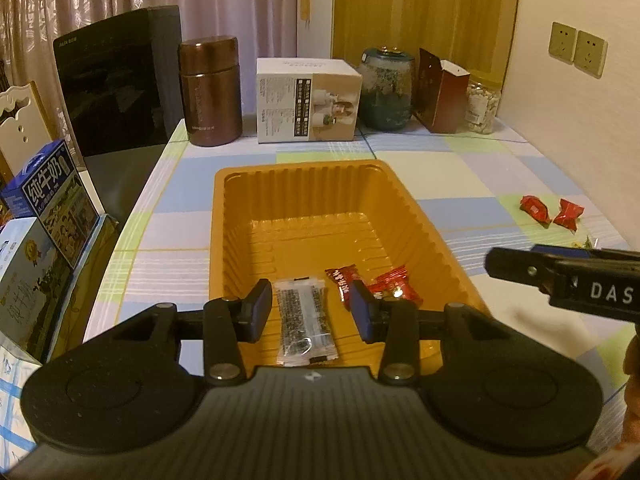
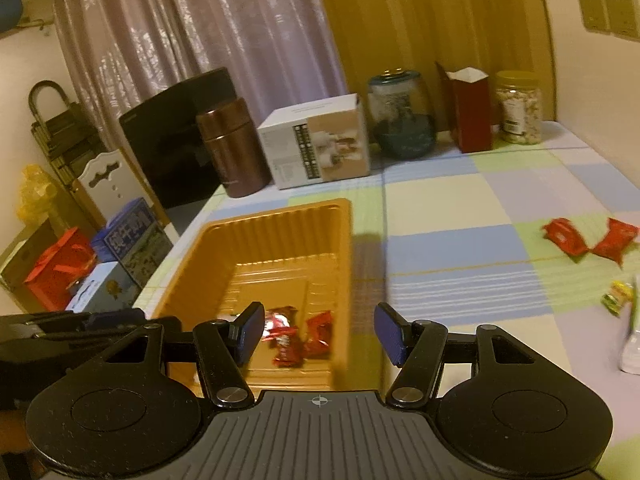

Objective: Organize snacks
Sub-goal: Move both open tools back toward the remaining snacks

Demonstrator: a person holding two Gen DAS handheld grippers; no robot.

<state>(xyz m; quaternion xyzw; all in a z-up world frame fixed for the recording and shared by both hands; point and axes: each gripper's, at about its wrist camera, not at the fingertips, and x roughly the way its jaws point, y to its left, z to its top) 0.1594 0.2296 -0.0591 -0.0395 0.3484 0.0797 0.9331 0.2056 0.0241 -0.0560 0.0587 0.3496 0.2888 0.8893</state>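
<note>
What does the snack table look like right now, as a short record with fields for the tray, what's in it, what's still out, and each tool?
tray: orange tray on the checked tablecloth
in tray: clear dark-speckled packet, two red candies
still out: two red candies on the cloth to the tray's right
left tool: open, nothing held, over the tray's near end
right tool: open, nothing held
</note>
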